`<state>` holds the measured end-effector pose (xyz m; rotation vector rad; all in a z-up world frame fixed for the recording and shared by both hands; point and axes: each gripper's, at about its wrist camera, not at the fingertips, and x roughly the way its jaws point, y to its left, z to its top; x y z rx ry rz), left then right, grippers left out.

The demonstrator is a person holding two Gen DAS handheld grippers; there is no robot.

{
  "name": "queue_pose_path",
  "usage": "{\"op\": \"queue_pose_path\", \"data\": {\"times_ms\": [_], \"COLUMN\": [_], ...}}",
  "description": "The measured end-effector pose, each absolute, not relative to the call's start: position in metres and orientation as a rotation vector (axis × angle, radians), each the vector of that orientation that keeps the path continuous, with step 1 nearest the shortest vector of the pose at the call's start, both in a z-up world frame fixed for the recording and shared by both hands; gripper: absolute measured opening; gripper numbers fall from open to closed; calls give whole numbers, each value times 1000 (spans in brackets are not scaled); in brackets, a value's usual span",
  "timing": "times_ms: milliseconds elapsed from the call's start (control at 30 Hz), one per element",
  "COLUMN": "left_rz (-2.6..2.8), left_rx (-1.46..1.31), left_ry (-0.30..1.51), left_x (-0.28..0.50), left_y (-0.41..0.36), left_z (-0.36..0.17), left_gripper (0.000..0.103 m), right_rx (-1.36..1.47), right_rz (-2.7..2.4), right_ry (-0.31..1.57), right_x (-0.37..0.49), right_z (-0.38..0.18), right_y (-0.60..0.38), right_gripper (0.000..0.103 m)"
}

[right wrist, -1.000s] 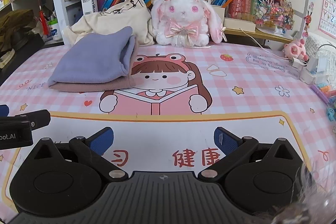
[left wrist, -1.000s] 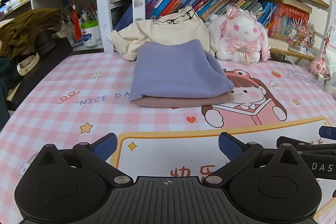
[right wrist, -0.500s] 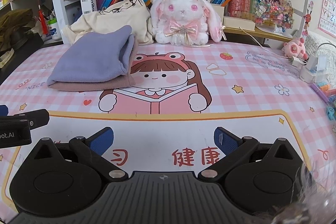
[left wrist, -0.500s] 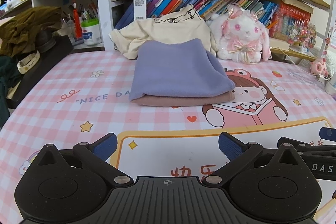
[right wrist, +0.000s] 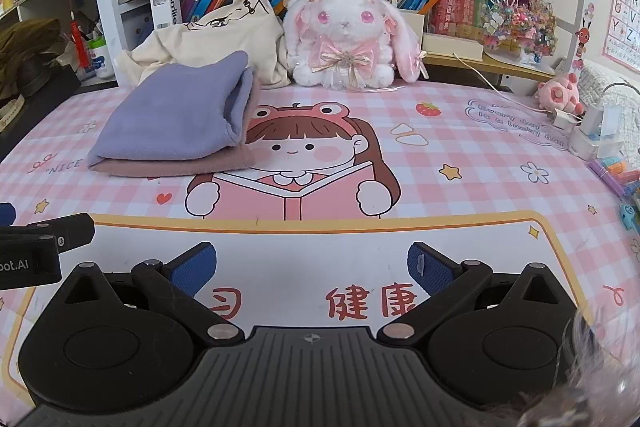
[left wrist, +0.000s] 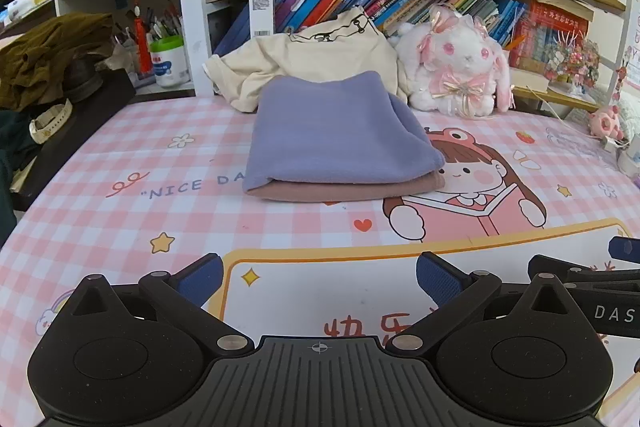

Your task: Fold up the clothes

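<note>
1. My left tool is wide open and holds nothing.
2. My right tool is wide open too.
3. The folded purple cloth lies on the pink cloth, ahead of both tools on the bench.

Counter with pink checked cartoon mat. On it: folded purple cloth atop folded pink cloth, cream garment behind, plush rabbit beside.
</note>
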<state>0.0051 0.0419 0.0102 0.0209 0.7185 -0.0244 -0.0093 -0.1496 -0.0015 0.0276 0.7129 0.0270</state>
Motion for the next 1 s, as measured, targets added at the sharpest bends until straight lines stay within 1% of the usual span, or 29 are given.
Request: {"op": "queue_pose_path", "data": {"times_ms": [1000], "left_rz": [-21], "left_rx": [19], "left_ry": [734], "left_x": [11], "left_y": [40], "left_z": [10], "left_gripper": [103], "right_rx": [28], "right_rz": [30], "right_ry": [721], "right_x": [-4], "right_z": [-3], "right_y": [-151], "right_gripper": [103]}}
